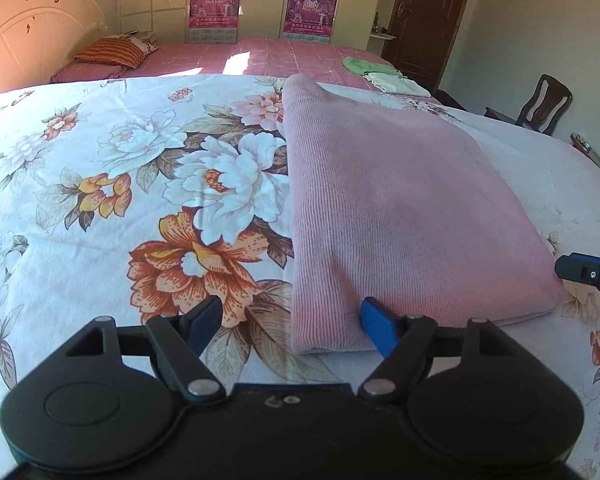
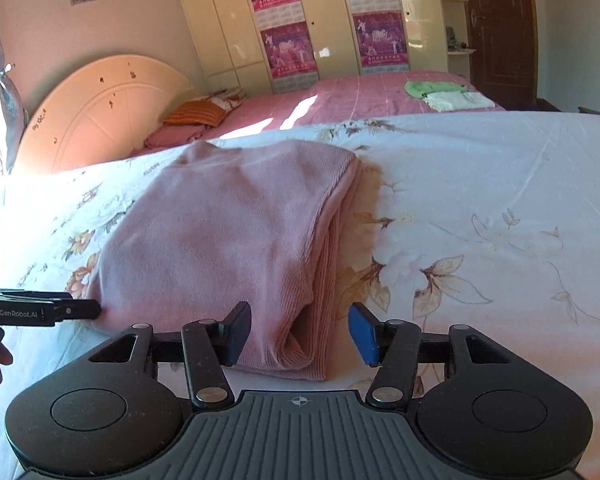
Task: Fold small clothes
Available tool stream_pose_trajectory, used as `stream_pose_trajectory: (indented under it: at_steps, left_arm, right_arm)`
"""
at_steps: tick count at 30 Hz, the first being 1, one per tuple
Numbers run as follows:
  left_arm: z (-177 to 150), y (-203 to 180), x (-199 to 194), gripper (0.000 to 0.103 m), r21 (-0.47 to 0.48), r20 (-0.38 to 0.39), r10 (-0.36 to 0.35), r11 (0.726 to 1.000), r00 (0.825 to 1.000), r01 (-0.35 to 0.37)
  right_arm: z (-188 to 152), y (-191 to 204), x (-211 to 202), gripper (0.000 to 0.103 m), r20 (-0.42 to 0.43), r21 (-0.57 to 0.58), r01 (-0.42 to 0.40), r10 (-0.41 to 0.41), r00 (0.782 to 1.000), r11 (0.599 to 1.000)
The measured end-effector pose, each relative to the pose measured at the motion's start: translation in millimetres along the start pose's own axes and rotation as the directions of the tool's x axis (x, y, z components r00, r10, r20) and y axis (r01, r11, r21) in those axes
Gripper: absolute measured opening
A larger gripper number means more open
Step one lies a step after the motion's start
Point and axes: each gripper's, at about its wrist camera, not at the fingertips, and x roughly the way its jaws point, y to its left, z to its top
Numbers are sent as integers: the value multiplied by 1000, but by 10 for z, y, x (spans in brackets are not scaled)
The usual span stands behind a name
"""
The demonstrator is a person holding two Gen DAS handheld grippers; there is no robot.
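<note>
A pink ribbed knit garment (image 1: 400, 216) lies folded flat on the floral bedsheet (image 1: 120, 184); it also shows in the right wrist view (image 2: 236, 240). My left gripper (image 1: 290, 320) is open at the garment's near left corner, its right finger over the cloth edge. My right gripper (image 2: 298, 332) is open, its jaws on either side of the garment's near right corner with its stacked layers. The right gripper's tip shows at the garment's right edge in the left wrist view (image 1: 588, 272). The left gripper shows at the left in the right wrist view (image 2: 60, 310).
Behind lies a pink bed (image 2: 380, 96) with a striped pillow (image 1: 112, 52) and folded green and white cloths (image 1: 384, 74). A headboard (image 2: 100, 116), wardrobes with posters (image 2: 288, 40), a brown door (image 2: 496, 32) and a wooden chair (image 1: 540, 108) surround the bed.
</note>
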Motion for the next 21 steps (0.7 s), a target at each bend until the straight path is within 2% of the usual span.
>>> stream_pose_trajectory:
  at_steps: [3, 5, 8, 11, 15, 19, 21]
  left_arm:
    - [5, -11, 78, 78, 17, -38, 22, 1000, 999, -22]
    - [50, 8, 9, 76, -3, -25, 16, 1000, 1000, -16]
    - [170, 49, -105, 77, -5, 49, -37, 999, 998, 38]
    - [376, 158, -12, 78, -64, 70, -117, 991, 991, 121]
    - [583, 318, 285, 78, -156, 61, -223, 961, 973, 230]
    - [659, 403, 599, 77, -230, 12, -354, 909, 935, 347]
    - [661, 403, 721, 77, -233, -23, -381, 901, 924, 365]
  right_arm:
    - [-49, -18, 318, 55, -153, -39, 35, -41, 987, 999]
    - [-19, -19, 250, 55, -114, -36, 12, -16, 993, 999]
    - [94, -129, 45, 55, -8, 33, -87, 87, 996, 996]
    - [228, -300, 159, 55, -5, 98, -109, 110, 994, 989]
    - [390, -568, 411, 55, -27, 229, -155, 165, 986, 961]
    - [492, -769, 593, 55, -46, 325, -204, 231, 972, 924]
    - [507, -859, 683, 55, -74, 360, -226, 269, 960, 905]
